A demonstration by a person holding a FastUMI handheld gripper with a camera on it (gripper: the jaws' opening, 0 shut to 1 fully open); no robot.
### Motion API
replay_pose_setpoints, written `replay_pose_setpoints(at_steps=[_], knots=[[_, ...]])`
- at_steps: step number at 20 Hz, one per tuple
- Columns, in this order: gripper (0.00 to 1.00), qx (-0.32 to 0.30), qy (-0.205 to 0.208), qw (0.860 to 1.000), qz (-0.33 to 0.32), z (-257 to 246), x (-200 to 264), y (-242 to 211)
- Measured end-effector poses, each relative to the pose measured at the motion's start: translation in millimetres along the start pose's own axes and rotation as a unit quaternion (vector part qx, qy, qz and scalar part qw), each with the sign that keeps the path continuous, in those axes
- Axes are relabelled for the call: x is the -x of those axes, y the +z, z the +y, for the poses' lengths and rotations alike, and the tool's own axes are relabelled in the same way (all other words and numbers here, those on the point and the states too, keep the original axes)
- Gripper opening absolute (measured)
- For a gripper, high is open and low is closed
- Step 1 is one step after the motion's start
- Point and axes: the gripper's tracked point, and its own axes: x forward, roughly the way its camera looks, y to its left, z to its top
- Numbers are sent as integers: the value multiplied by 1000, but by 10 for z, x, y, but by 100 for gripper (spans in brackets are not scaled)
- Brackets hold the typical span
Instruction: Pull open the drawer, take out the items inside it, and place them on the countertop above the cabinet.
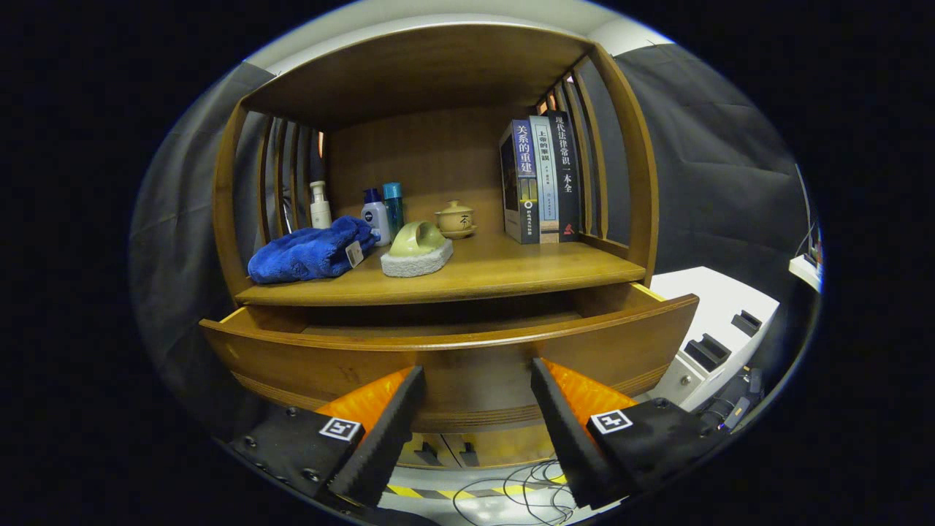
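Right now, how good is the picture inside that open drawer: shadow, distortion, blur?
Gripper view: the drawer stands pulled out, but the countertop's overhang leaves its inside in deep shadow, contents unreadable; fisheye bows the drawer front and cabinet posts; blue towel and books are sharp and evenly lit; gripper open, fingers just short of the drawer front.

So there's one camera, riding on the tongs point(475, 380) and looking straight ahead along their two spread fingers, which poke up from 6 o'clock. It sits low and close in front of the wooden cabinet point(438, 88), about level with the pulled-out drawer point(467, 351), facing its front square on. Being a fisheye, it bows the tabletop point(511, 274) at 12 o'clock, catches a white unit point(719, 314) out at 3 o'clock, and floor cables point(504, 497) just below the fingers.
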Motion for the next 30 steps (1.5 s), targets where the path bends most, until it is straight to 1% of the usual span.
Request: replay_pose_setpoints(at_steps=[5,11,14,16,17,19,22,25,26,28,30], knots=[[98,-14,2,1000,1,7,-273,70],[98,-4,-4,1000,1,24,-551,167],[98,2,-1,1000,1,35,-569,194],[97,-6,0,1000,3,34,-612,174],[97,-13,-7,1000,10,17,-585,169],[98,-11,-41,999,3,-61,-523,265],[99,2,-48,999,-15,75,-355,585],[99,25,-64,997,-31,187,-14,883],[98,24,-59,997,-36,268,81,974],[98,16,-37,998,-45,483,244,1174],[98,1,-28,998,-64,588,405,1412]])
